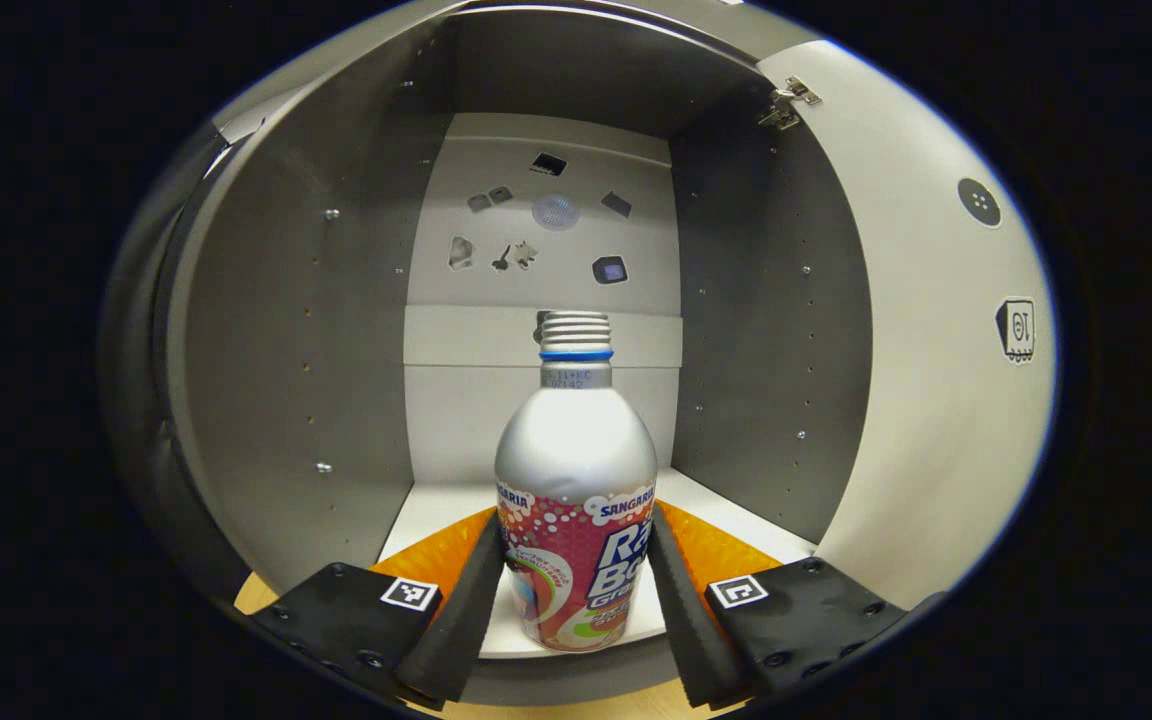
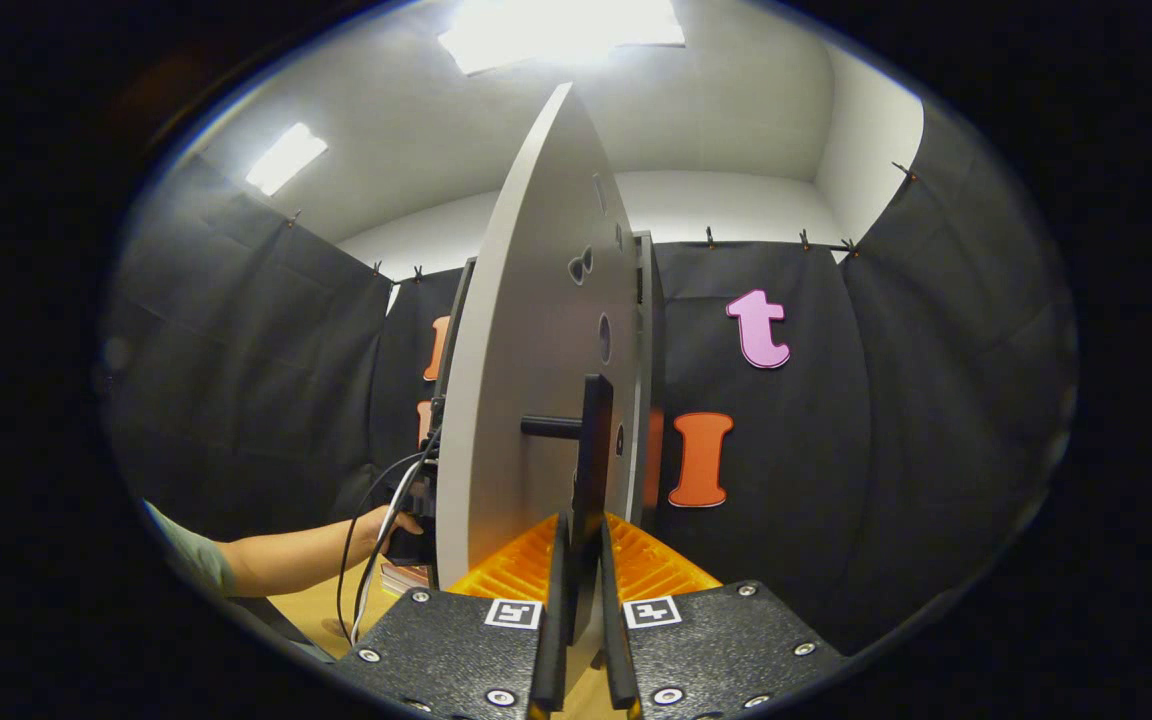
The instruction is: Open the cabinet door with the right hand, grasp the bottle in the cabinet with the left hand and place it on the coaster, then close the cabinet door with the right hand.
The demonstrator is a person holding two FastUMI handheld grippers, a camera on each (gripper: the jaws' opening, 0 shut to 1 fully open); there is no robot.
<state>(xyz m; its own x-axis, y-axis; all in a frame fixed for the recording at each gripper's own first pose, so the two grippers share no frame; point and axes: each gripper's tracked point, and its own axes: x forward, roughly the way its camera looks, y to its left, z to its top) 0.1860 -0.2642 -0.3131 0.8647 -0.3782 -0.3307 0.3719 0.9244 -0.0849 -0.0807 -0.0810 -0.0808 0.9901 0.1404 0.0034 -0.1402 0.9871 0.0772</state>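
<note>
A silver bottle (image 1: pixel 576 450) with a red patterned label stands upright on the white shelf (image 1: pixel 436 510) inside the grey cabinet (image 1: pixel 286 350). My left gripper (image 1: pixel 576 560) reaches into the cabinet, and both fingers press on the bottle's label at its two sides. The cabinet door (image 2: pixel 526 350) stands open, seen nearly edge-on in the right gripper view. My right gripper (image 2: pixel 581 600) is shut on the lower end of the door's black bar handle (image 2: pixel 594 440). The inside face of the door (image 1: pixel 936 350) shows to the right of the bottle.
The cabinet's side walls close in on both sides of the bottle, and a hinge (image 1: pixel 786 100) sits at the top right. A person's forearm (image 2: pixel 286 560) reaches toward the cabinet over a wooden table (image 2: pixel 316 610), with cables trailing from the hand.
</note>
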